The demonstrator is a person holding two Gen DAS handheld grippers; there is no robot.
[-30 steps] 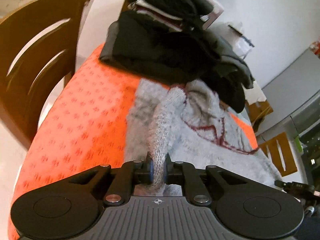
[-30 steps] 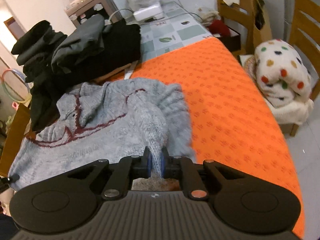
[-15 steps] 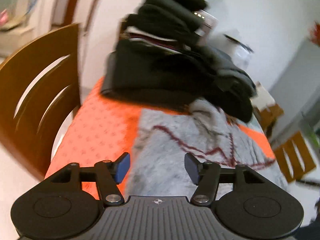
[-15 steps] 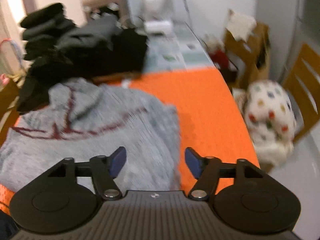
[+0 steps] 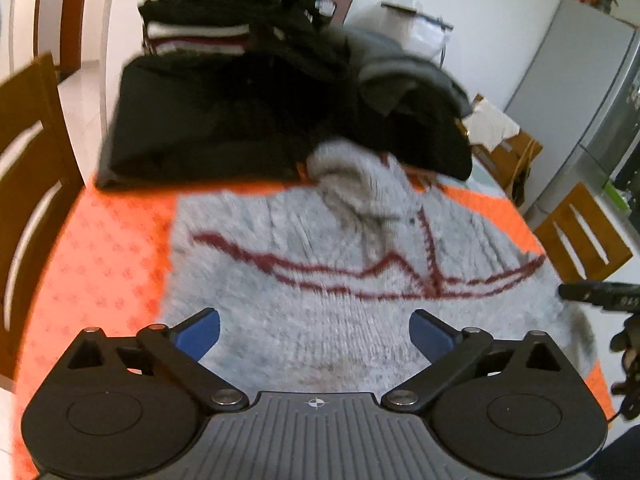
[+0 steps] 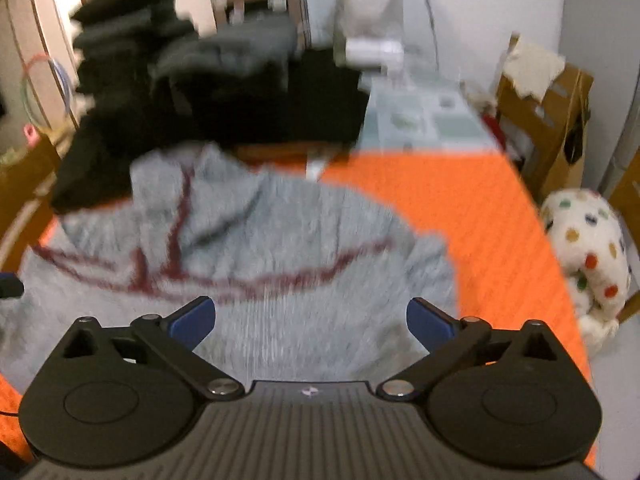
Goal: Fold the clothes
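Observation:
A grey knitted sweater (image 5: 320, 248) with dark red lines lies spread on the orange tablecloth (image 5: 112, 248). A bunched sleeve (image 5: 352, 184) rests on its upper middle. My left gripper (image 5: 314, 332) hovers open above the sweater's near hem with nothing between its blue pads. In the right wrist view the same sweater (image 6: 248, 248) fills the centre, and my right gripper (image 6: 310, 322) is open and empty over its near edge. The right gripper's tip (image 5: 600, 294) shows at the right edge of the left wrist view.
A tall pile of dark clothes (image 5: 248, 92) sits behind the sweater, also seen as the dark pile (image 6: 192, 88). A wooden chair (image 5: 28, 184) stands left. A spotted white blanket roll (image 6: 588, 256) lies on a chair at right. Bare orange tablecloth (image 6: 472, 208) extends right of the sweater.
Both grippers have let go of the sweater's sleeves, opened wide and pulled back toward the near edge. The sweater now lies flatter with the sleeves folded inward.

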